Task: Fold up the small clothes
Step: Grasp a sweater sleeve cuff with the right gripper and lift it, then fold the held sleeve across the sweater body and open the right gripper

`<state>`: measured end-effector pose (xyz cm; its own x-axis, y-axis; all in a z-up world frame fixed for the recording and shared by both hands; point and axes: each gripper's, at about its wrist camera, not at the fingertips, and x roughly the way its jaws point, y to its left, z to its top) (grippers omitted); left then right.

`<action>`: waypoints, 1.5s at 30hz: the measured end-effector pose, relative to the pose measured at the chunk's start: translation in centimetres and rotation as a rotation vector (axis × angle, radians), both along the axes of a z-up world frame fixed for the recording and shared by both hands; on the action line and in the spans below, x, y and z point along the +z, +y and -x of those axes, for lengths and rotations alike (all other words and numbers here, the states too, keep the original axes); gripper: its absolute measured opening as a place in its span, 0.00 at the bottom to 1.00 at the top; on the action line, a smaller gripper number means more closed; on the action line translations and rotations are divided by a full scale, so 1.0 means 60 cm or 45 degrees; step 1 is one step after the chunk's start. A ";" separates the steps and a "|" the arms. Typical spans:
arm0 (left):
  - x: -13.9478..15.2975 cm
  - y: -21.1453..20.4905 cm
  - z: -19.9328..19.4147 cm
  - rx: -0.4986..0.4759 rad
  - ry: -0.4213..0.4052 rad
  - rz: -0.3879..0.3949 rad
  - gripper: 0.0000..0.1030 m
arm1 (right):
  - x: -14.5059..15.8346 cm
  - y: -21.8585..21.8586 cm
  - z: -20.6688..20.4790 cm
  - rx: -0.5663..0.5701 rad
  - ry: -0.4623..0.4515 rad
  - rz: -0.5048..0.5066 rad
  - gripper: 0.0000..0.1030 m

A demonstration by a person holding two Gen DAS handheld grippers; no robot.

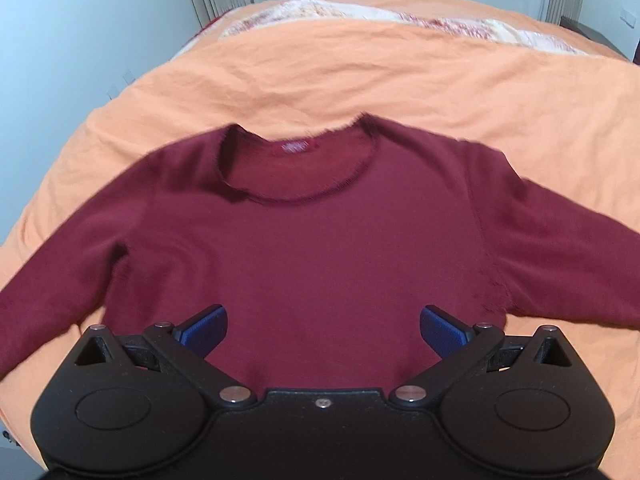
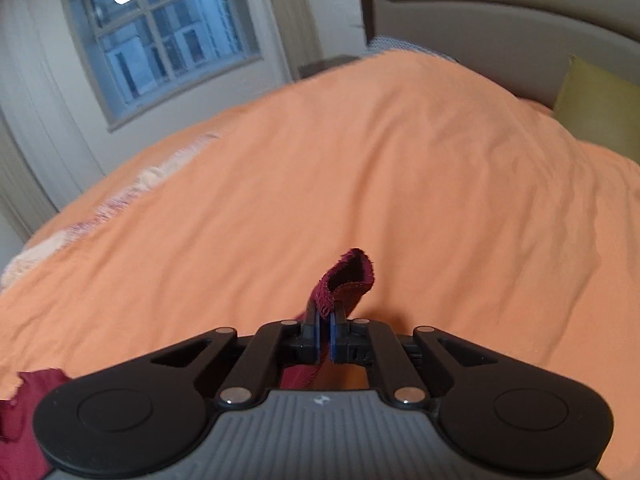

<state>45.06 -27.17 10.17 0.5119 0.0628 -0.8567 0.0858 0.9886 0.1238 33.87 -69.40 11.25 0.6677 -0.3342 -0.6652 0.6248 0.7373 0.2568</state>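
Sweater (image 1: 320,248) lay face-up and spread flat on the orange bedspread (image 1: 320,76). Left gripper (image 1: 324,330) hung above its hem, released and empty; right gripper (image 2: 325,330) was clenched on a maroon cuff (image 2: 348,280) — apparently a sleeve fold beginning. Next, carry that cuff across the chest — keeping the body flat.

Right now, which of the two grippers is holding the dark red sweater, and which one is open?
The right gripper holds it: its blue pads are shut on a sweater edge. The left gripper hangs open above the sweater, gripping nothing.
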 end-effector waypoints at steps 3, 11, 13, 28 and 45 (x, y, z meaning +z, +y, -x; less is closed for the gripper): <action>0.017 0.030 -0.011 0.003 -0.020 0.025 0.99 | 0.055 0.050 -0.012 0.076 -0.091 0.016 0.05; 0.079 0.141 -0.039 0.004 -0.095 0.103 0.99 | 0.175 0.268 -0.077 0.373 -0.287 0.047 0.05; 0.096 0.177 -0.043 0.006 -0.120 0.121 0.99 | 0.191 0.328 -0.096 0.453 -0.324 0.052 0.05; 0.104 0.444 -0.084 0.146 -0.147 0.136 0.99 | 0.067 0.653 -0.241 0.785 -0.171 -0.084 0.05; 0.037 0.430 -0.113 0.116 -0.042 0.125 0.99 | -0.096 0.781 -0.252 0.870 0.097 -0.213 0.31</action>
<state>51.85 -1.39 12.41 0.5356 0.0269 -0.8440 -0.0077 0.9996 0.0270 49.01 -22.56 5.48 0.6413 0.2540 -0.7241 0.0572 0.9252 0.3752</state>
